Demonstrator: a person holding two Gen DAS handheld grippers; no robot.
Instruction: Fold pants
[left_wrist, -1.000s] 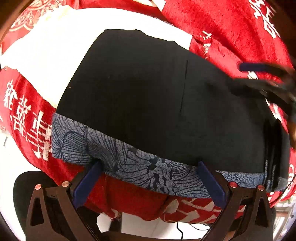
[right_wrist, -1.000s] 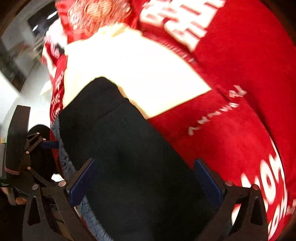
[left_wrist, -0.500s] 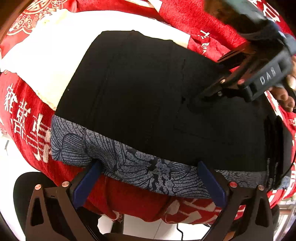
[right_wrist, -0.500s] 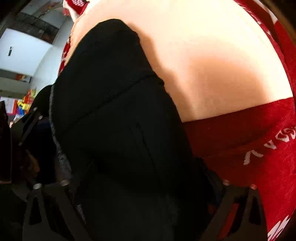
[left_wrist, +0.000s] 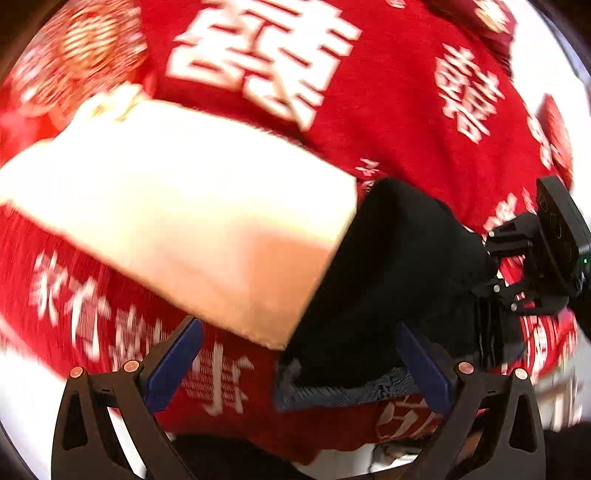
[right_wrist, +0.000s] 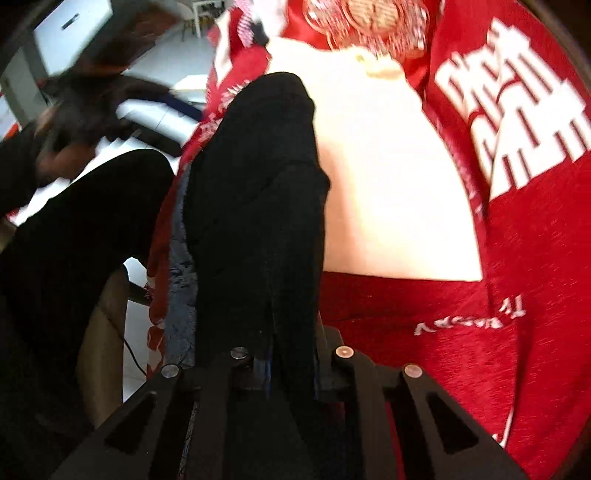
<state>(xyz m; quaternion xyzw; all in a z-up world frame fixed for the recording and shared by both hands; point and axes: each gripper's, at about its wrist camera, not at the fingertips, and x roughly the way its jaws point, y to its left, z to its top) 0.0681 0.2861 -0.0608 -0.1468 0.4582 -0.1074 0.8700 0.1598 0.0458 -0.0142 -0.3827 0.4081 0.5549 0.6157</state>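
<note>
Left wrist view first: the left gripper (left_wrist: 295, 365) has its blue pads spread wide and nothing pinched between them, just hanging over the red cloth (left_wrist: 388, 122) with the big white characters that covers the table. The black pants (left_wrist: 399, 280) sit right of center, bunched into a dark heap lying half on the red cloth and half against the edge of a cream-white sheet (left_wrist: 177, 218) that takes up the left-middle of the shot. A strip of blue-grey patterned fabric (left_wrist: 351, 387) peeks out under the near edge of the pants, close to the right-hand pad. Over at the right edge you can see the right gripper (left_wrist: 491, 295) coming in from the side, its tips buried in the pants. Everything's pretty motion-blurred here. Right wrist view: the right gripper (right_wrist: 291, 365) is closing its jaws, and the black pants (right_wrist: 258, 206) are squeezed between them, a thick fold running up from the fingers toward the top of the frame. The cream-white sheet (right_wrist: 380, 184) lies just right of that fold, with the red cloth (right_wrist: 517, 295) beyond and below it. The blue-grey patterned fabric (right_wrist: 181, 295) runs down the left side of the fold. Far left is dark and blurry, can't really tell what's there.
</note>
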